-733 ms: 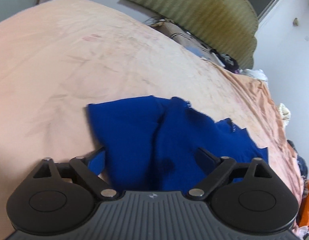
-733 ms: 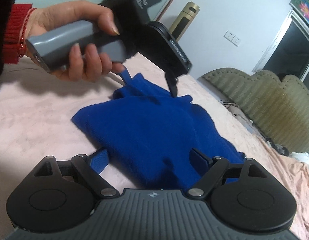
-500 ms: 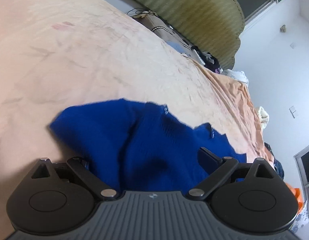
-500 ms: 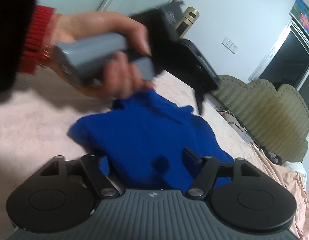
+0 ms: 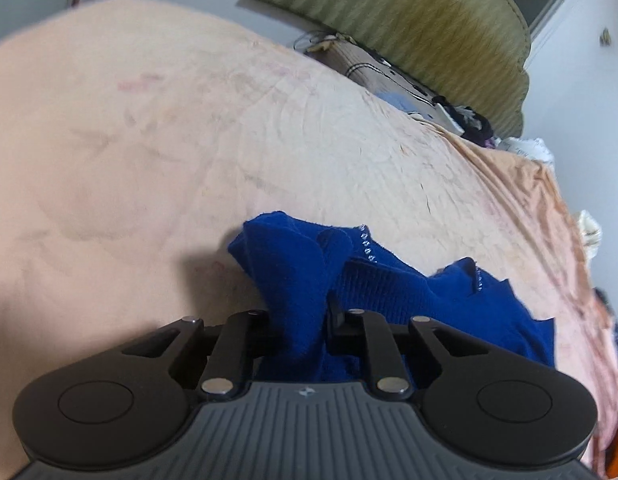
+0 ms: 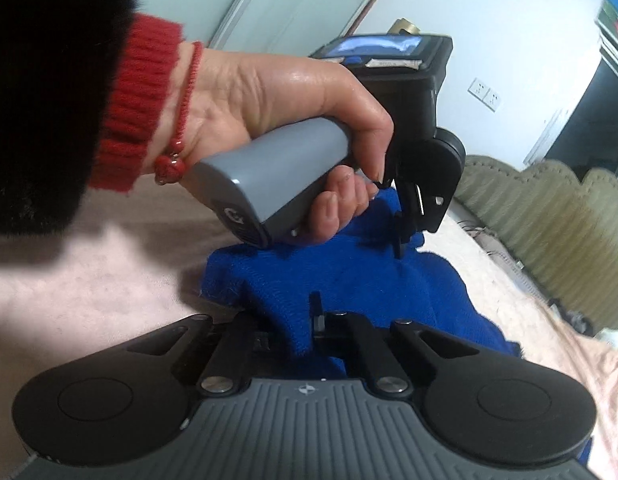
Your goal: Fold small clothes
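Bed (image 5: 149, 140) w/ peach sheet filled most of both views, wrinkled, giving a soft flat base for folding. Headboard (image 5: 409, 20), green and ribbed, stood at the far end, w/ clutter below it too blurred to name. Sweater (image 5: 389, 292), blue knit, lay bunched near the middle of the sheet, part raised off it; its near edge ran under the gripper bodies, so full shape couldn't be read. Hand (image 6: 289, 120), red cuff and red cord at the wrist, wrapped the grey handle of the left gripper (image 6: 401, 240), seen from the right wrist cam angled down onto the far side of the cloth. Left gripper's fingers were drawn in narrow, a fold of knit pinched between them, probably to lift that edge. Right gripper (image 6: 299, 320) sat on the near side, fingers likewise close together w/ a ridge of blue cloth squeezed up between them. Two grips on opp. sides likely meant the piece was about to be lifted or spread, not yet folded. Row of small pale stitches (image 5: 367, 244) showed on one edge; whether collar or hem, can't tell.
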Demonstrator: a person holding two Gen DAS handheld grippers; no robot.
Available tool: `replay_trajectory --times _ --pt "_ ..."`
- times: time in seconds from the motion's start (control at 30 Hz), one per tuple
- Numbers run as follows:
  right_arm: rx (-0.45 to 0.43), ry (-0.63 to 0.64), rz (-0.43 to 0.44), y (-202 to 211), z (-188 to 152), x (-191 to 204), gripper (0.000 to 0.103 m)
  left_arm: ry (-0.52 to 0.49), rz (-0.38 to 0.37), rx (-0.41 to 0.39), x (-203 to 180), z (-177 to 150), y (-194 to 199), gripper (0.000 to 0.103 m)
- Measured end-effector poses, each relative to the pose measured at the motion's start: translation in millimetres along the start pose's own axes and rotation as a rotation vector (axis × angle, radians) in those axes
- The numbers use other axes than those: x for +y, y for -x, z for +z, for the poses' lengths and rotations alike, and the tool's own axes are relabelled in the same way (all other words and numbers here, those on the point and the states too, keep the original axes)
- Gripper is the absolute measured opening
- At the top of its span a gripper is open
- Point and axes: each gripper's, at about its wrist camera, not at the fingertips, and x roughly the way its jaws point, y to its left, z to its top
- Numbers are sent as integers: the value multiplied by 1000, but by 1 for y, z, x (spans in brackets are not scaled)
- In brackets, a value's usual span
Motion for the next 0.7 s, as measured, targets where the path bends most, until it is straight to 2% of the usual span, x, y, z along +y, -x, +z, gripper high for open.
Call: replay_trajectory --times 0.1,0.23,0.37,0.7 --pt "-45 -29 5 17 -3 -12 5 -43 39 -50 -16 2 21 15" --pt "-106 -79 -14 40 -5 -31 5 -38 85 -88 -34 5 38 15" --pt "-89 -140 -37 44 -16 -50 4 -122 173 -99 -64 -1 36 15" --pt "-102 -306 -150 71 -53 -106 4 -216 218 -119 -128 -2 37 15"
